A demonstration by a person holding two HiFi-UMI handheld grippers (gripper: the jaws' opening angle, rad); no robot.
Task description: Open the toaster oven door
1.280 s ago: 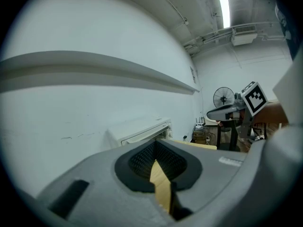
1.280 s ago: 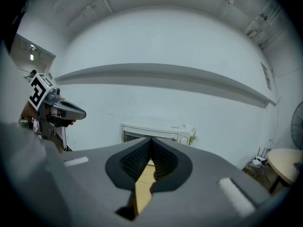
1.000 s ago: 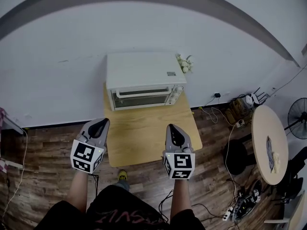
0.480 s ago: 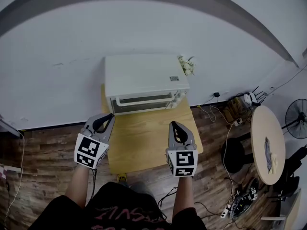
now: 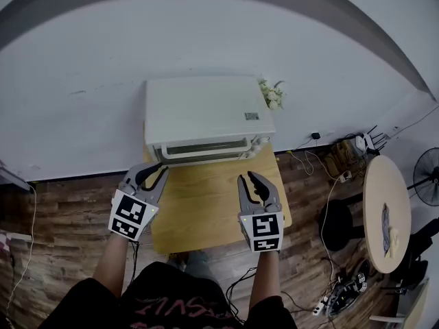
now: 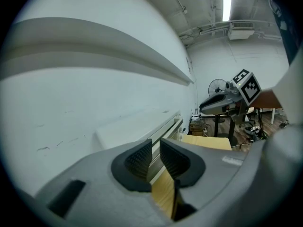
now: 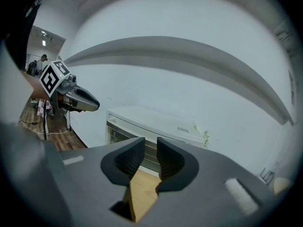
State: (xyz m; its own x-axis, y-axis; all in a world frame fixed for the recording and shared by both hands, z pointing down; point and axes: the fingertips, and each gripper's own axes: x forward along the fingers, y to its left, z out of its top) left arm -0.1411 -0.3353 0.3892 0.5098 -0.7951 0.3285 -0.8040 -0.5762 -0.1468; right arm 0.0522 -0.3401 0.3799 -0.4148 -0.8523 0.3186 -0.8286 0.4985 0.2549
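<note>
- The left gripper (image 5: 157,171) hung just short of the table's (image 5: 206,214) front-left part, its jaws opening with a narrow gap between the ribbed pads.
- Nothing sat between the left jaws. Through the gap in the left gripper view I saw only a strip of the table top and the lower front of the toaster oven (image 5: 209,112) beyond.
- The right gripper (image 5: 247,177) hovered over the table's right part, and its jaws were opening too, standing a little apart.
- The right jaws were also empty. The right gripper view showed bare table wood low in the gap, with the oven's front straight ahead of the tips.
- The toaster oven stood ahead of both pairs of jaws at the far end of the table, against the wall (image 5: 82,81). It was nearer the left tips than the right ones, and neither gripper touched it.
- The oven door (image 5: 206,152) faced the jaws and was shut, upright against the oven body.
- The control knobs (image 5: 255,145) sat at the right end of the oven's front, ahead of the right jaws.
- A small bunch of pale flowers (image 5: 272,94) stood beyond the oven's right rear corner, far past the right jaws.
- Well off to the right of the right jaws stood a round table (image 5: 374,204) and a fan (image 5: 426,178) on the wooden floor (image 5: 62,218).
</note>
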